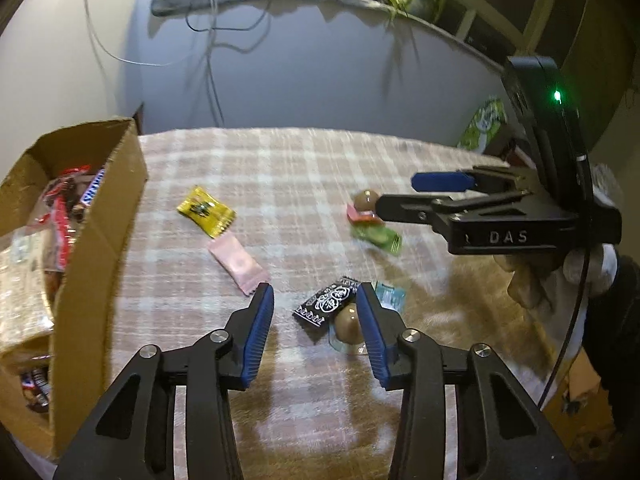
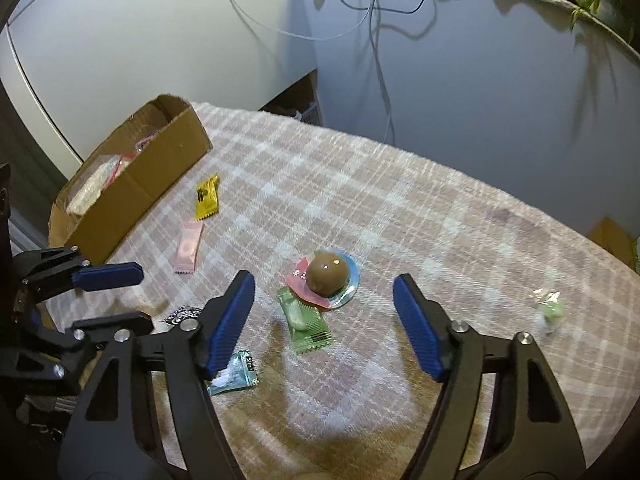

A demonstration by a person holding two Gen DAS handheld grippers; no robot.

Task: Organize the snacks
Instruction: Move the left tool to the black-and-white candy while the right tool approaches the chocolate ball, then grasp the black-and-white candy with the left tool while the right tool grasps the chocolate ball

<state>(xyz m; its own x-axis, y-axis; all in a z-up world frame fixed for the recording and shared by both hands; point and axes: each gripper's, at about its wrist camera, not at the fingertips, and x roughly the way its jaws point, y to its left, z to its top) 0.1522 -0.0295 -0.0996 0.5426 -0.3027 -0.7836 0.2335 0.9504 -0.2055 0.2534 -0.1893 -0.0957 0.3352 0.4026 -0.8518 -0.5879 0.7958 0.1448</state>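
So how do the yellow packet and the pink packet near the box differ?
The yellow packet carries a dark printed design; the pink packet looks almost plain. The yellow packet lies nearer the cardboard box and farther from the left gripper, while the pink packet's end nearly reaches the left fingers. Both are flat sealed packets with crimped ends, loose on the plaid cloth.

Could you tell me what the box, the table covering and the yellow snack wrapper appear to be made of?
The box looks like plain corrugated cardboard: matte brown with raw, slightly ragged edges. The table covering seems to be soft woven or fleecy fabric, judging by its fuzzy pink-and-white plaid. The yellow wrapper is probably glossy plastic film, with crimped zigzag ends and a slight sheen.
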